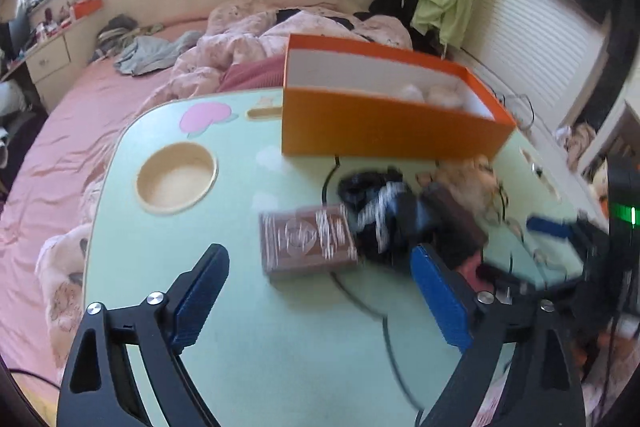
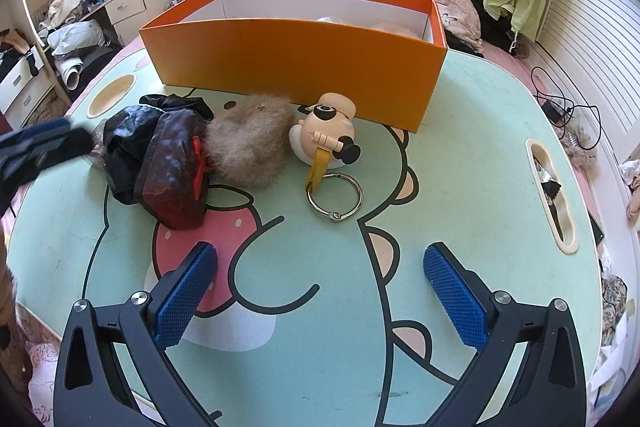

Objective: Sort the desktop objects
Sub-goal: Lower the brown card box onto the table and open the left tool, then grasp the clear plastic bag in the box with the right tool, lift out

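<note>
An orange box (image 1: 392, 131) (image 2: 296, 67) stands open at the back of the green table (image 1: 248, 347) (image 2: 480, 167). A brown patterned box (image 1: 308, 247) lies flat on the table just ahead of my left gripper (image 1: 319, 251), whose jaws are open and touch nothing. Beside it sit a black cloth bundle (image 1: 384, 215) (image 2: 128, 139), a dark red pouch (image 2: 176, 171), a fur ball (image 2: 252, 147) and a toy keychain (image 2: 324, 135) with a metal ring (image 2: 335, 197). My right gripper (image 2: 320, 251) hangs open above bare table, short of these things.
A round cup recess (image 1: 176, 179) (image 2: 112, 101) lies at the table's left, and a slot (image 2: 550, 191) holding small items near its right edge. A pink bed (image 1: 60, 167) with bedding surrounds the table. Cables (image 2: 568, 107) trail at the right.
</note>
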Demonstrator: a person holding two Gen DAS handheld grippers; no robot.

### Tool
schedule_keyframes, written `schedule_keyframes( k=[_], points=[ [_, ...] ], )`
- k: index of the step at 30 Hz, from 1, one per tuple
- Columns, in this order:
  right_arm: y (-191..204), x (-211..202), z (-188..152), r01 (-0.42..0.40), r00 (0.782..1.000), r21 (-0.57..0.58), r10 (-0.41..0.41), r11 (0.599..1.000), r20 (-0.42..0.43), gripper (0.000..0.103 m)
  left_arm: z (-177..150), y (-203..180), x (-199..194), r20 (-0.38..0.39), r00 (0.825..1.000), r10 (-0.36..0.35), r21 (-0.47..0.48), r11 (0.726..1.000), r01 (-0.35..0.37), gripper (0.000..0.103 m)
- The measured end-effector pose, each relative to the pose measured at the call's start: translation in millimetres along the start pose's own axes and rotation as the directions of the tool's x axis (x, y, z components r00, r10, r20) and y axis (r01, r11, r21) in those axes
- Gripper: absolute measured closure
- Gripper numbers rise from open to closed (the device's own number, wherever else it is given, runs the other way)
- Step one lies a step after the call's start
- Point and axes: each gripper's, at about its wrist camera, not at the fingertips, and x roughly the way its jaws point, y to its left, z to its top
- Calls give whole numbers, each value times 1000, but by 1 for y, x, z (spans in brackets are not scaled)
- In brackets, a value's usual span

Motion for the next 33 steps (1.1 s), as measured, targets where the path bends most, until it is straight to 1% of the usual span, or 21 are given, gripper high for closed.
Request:
schedule_keyframes(
  k=[3, 5, 6, 7, 10, 11, 12, 13, 15, 17, 18, 19, 20, 22, 23, 24, 26, 27, 29, 30, 33],
  points=[
    [0, 0, 0, 0, 1000, 0, 0, 1000, 0, 0, -25, -10, -2, -20, 999, 41, 68, 997, -40, 6],
    [-1, 0, 0, 5, 1000, 7, -5, 1000, 0, 0, -39, -18, 3, -51, 997, 62, 109, 992, -56, 5],
    [-1, 0, 0, 6, 1000, 8, -6, 1000, 1, 0, -43, -20, 7, -62, 996, 70, 115, 991, -62, 2],
    [-2, -1, 0, 7, 1000, 10, -7, 1000, 1, 0, -45, -20, 9, -50, 997, 62, 102, 993, -57, 0],
    [-6, -4, -1, 11, 1000, 28, -11, 1000, 6, 0, -43, -23, 13, -33, 995, 93, 61, 994, -91, 0],
    [-7, -6, -2, 0, 1000, 37, 0, 999, 11, 2, -42, -24, 14, -29, 994, 103, 50, 994, -101, 0],
    [-10, -9, -1, -10, 1000, 49, 9, 999, 24, 5, -41, -24, 15, -21, 994, 108, 44, 993, -107, 0],
    [-11, -13, 0, -11, 999, 54, 9, 998, 37, 11, -41, -26, 16, -12, 994, 110, 40, 993, -110, 0],
    [-13, -24, 7, -22, 996, 56, 17, 998, 88, 19, -43, -28, 16, 9, 993, 117, 29, 993, -117, 0],
    [-14, -36, 19, -54, 991, 53, 46, 997, 129, 32, -43, -27, 17, 14, 993, 120, 21, 993, -120, 0],
    [-15, -41, 31, -79, 987, 49, 72, 996, 144, 35, -43, -28, 17, 16, 992, 123, 18, 992, -123, 0],
    [-18, -45, 46, -109, 983, 42, 101, 993, 153, 44, -43, -28, 16, 17, 992, 124, 17, 992, -125, 0],
    [-21, -47, 63, -132, 980, 42, 124, 990, 153, 49, -43, -28, 17, 18, 992, 125, 15, 992, -125, 0],
    [-28, -42, 99, -176, 977, 73, 165, 982, 137, 53, -44, -28, 17, 20, 992, 125, 13, 992, -126, 0],
    [-31, -36, 114, -183, 978, 91, 172, 979, 119, 54, -43, -28, 17, 21, 992, 126, 13, 992, -126, 0],
    [-35, -24, 136, -173, 983, 111, 165, 979, 82, 55, -43, -28, 17, 21, 992, 127, 11, 992, -127, 0],
    [-39, -2, 164, -150, 989, 113, 147, 982, 29, 55, -43, -28, 17, 23, 991, 130, 8, 991, -130, 0],
    [-40, 14, 179, -119, 993, 109, 120, 987, -7, 55, -44, -28, 17, 24, 991, 131, 8, 991, -132, 0],
    [-41, 41, 196, -66, 995, 107, 74, 992, -72, 55, -43, -28, 17, 25, 991, 133, 9, 991, -133, 0],
    [-42, 50, 199, -53, 994, 110, 63, 993, -91, 55, -43, -28, 18, 25, 991, 132, 8, 991, -132, 0],
    [-34, 73, 203, -45, 988, 103, 60, 994, -142, 55, -43, -28, 18, 24, 991, 130, 6, 991, -130, 0]
  ],
)
